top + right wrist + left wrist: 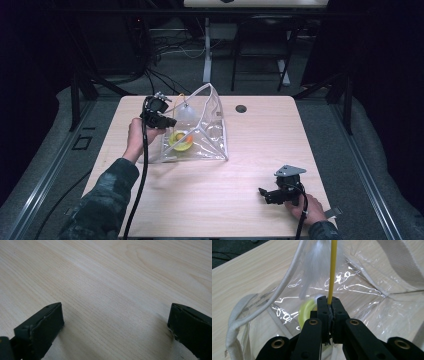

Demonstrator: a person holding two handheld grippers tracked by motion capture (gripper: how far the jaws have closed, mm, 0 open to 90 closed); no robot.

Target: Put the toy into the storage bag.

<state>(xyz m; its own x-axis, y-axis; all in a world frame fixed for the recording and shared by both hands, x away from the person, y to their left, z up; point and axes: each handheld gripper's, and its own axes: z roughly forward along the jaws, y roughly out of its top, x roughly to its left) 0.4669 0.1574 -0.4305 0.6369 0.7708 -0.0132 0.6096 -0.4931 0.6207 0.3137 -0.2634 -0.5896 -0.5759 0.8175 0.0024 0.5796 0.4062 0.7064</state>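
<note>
- Black jaws of the left gripper [329, 305] fill the bottom of the left gripper view, and they are clenched tight on a thin yellow stick [333, 267] that rises straight up from between the pads.
- Up that stick sits a white feathery tuft [318, 262], blurred and soft, hanging inside the clear plastic bag [367, 297].
- Behind the jaws, through the plastic, a yellow-green ring [305, 312] peeks out on the bag's floor; what it is exactly I cannot tell from here.
- White fabric trim [249, 315] runs along the bag's open edge, curling down at the left of that view.
- From the high view, the bag [210, 125] stands tent-like on the left half of the wooden table [250, 200], its mouth facing the left gripper [167, 121].
- That gripper is level with the bag's opening, tips just inside the rim, with the person's hand [135, 137] behind it and a camouflage sleeve [107, 200] coming in from the bottom edge.
- Inside the bag lie the ring [180, 140] with something orange against it, and the pale tuft [186, 115] above.
- Over at the near right corner, the right gripper [263, 192] rests low by the table, well apart from the bag.
- Its own view shows both pads [47, 322] spread wide, released, with bare wood grain between them.
</note>
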